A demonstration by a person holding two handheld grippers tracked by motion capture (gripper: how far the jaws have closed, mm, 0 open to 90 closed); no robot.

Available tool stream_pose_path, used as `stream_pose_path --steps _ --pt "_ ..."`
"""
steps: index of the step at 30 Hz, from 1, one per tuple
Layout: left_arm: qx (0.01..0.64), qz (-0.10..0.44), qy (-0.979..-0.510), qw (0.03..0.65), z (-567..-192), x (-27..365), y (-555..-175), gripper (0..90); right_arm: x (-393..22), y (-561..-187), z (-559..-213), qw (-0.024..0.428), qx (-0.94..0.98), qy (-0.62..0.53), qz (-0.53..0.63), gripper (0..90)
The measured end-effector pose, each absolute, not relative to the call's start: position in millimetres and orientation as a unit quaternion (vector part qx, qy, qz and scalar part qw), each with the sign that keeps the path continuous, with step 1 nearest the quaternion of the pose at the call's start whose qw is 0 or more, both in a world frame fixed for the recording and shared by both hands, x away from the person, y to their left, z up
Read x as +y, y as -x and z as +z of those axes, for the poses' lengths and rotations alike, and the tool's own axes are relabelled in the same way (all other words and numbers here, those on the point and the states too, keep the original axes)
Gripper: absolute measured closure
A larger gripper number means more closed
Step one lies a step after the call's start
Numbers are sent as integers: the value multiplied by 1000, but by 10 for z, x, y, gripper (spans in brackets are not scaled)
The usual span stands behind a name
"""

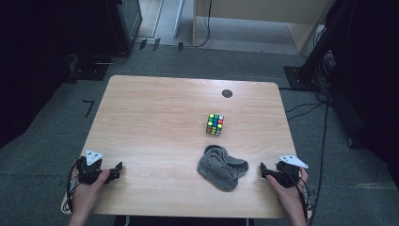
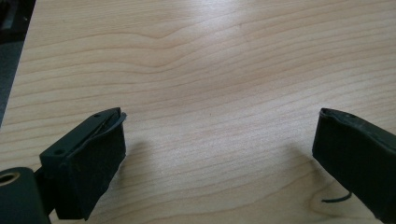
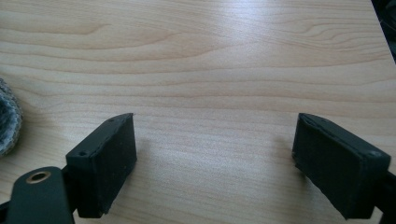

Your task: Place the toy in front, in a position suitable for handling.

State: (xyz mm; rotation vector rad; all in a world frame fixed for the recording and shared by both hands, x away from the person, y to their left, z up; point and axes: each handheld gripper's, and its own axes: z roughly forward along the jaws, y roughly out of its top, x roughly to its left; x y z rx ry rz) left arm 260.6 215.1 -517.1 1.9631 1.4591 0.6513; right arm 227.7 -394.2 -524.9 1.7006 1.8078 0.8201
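Observation:
A multicoloured puzzle cube (image 1: 214, 124) stands on the wooden table (image 1: 155, 117), right of its centre. A crumpled grey knitted cloth (image 1: 221, 167) lies nearer the front edge; its edge (image 3: 8, 122) shows at the left of the right gripper view. My left gripper (image 1: 117, 170) rests low at the front left corner, jaws wide apart over bare wood (image 2: 219, 140). My right gripper (image 1: 263, 170) sits at the front right, just right of the cloth and apart from it, also open with nothing between its jaws (image 3: 215, 149).
A small dark round cap (image 1: 227, 93) is set into the table near its far edge. Grey carpet surrounds the table, with cables (image 1: 310, 108) on the floor at the right and dark equipment stands (image 1: 324, 42) behind.

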Motion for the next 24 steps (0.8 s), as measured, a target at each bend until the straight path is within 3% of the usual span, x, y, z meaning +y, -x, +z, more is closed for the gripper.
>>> stream_pose_path --steps 8,20,24 --pt "543 267 -738 298 -5122 2075 -2591 40 -3906 -2238 -5103 238 644 -625 372 200" --pt "524 248 -745 329 -5021 1735 -2669 39 -3274 -2184 -4829 239 696 -545 401 201" --pt "512 233 -754 338 -5008 1638 -2735 39 -3095 -2273 -4843 210 709 -535 409 204"
